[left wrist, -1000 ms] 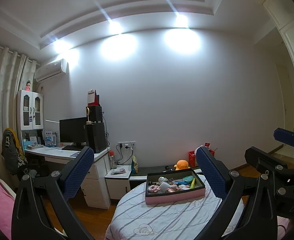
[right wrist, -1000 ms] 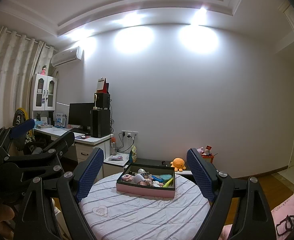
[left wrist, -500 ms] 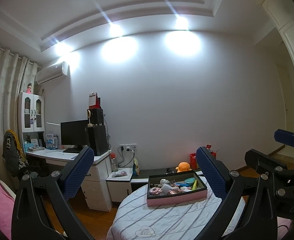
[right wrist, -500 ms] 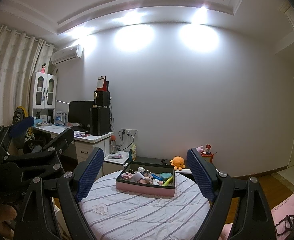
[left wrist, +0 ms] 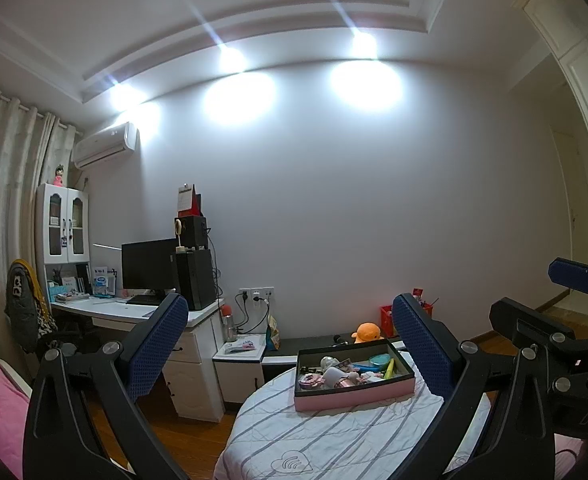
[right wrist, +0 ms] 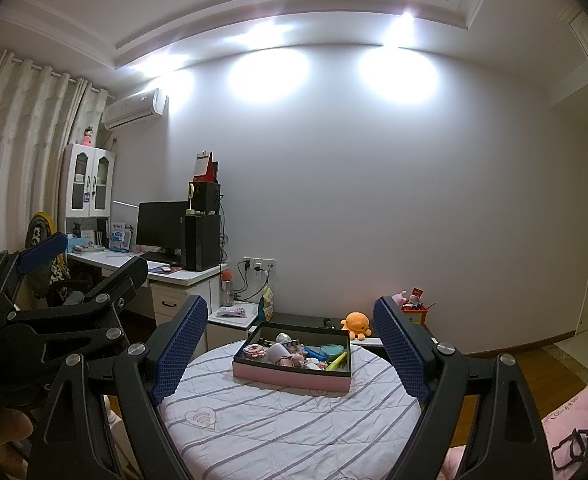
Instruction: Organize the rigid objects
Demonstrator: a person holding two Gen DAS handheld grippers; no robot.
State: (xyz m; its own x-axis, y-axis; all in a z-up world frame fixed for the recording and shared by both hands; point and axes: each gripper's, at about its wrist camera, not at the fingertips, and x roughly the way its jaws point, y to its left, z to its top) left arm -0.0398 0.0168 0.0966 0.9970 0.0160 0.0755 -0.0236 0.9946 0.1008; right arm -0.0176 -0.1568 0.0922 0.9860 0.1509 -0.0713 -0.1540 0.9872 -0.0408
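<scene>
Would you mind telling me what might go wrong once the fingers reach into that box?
The pink box is crowded, so wide-open fingers may catch a neighbour instead of one item. It rests on a soft striped cover, so a push could slide or tip it.

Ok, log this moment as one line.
stage: pre-grasp | left gripper: open, empty | right gripper: open, empty | pink box: on round table, full, untouched

So there's a round table (right wrist: 285, 420) up front with a tray (right wrist: 289, 376) sitting on it, small bits piled inside. Behind the table, a plush toy (right wrist: 356, 323) sits on a low bench against the wall. Off to the left is a desk (right wrist: 173, 274) with a monitor (right wrist: 161, 226) on it.
</scene>
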